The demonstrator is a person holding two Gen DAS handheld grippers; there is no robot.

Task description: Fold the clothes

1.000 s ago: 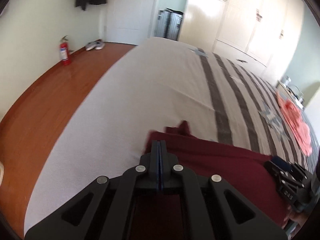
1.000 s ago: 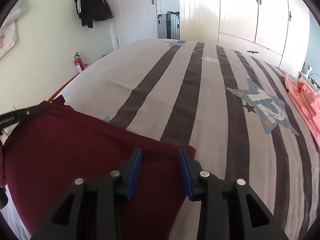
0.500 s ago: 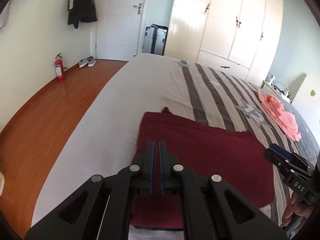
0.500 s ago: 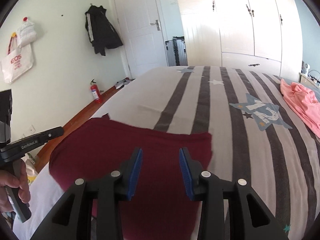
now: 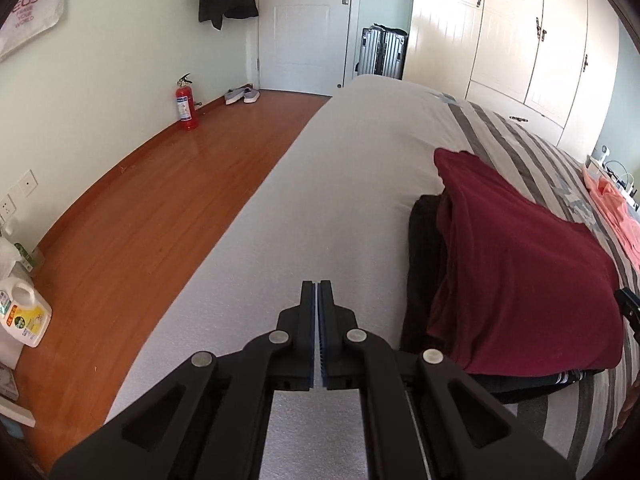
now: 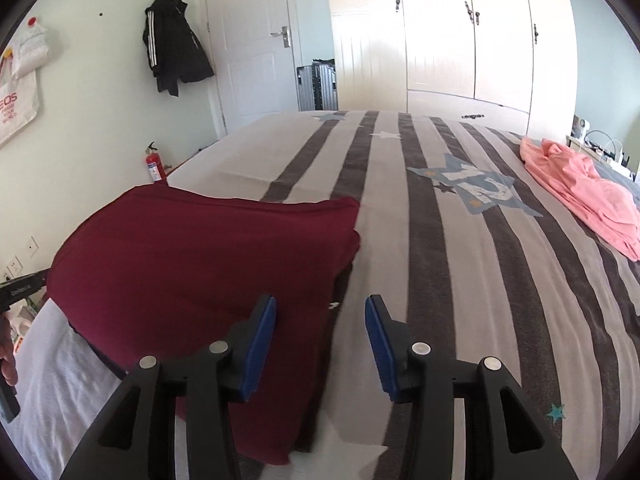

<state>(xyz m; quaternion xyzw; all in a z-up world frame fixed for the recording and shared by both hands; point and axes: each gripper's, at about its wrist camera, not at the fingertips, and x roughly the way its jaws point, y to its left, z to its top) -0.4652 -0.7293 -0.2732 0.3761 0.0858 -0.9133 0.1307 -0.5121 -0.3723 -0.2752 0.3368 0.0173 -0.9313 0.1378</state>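
Left tongs (image 5: 319, 292) have swung off the maroon garment (image 6: 208, 256), pressed together and empty, right tongs (image 6: 320, 320) opening with nothing gripped; it lies folded atop a dark garment (image 5: 422, 264) on the bed (image 6: 460, 280), pink clothes (image 6: 584, 188) left unfolded.

Home bedroom. Large bed (image 6: 500, 280) with striped, star-print cover fills frame centre. Cream wardrobe (image 6: 460, 32) along top right. White door (image 6: 256, 40) top centre, dark jacket (image 6: 172, 44) hung upper left, suitcase (image 6: 318, 86) beside door, wood floor (image 5: 160, 216) at left.
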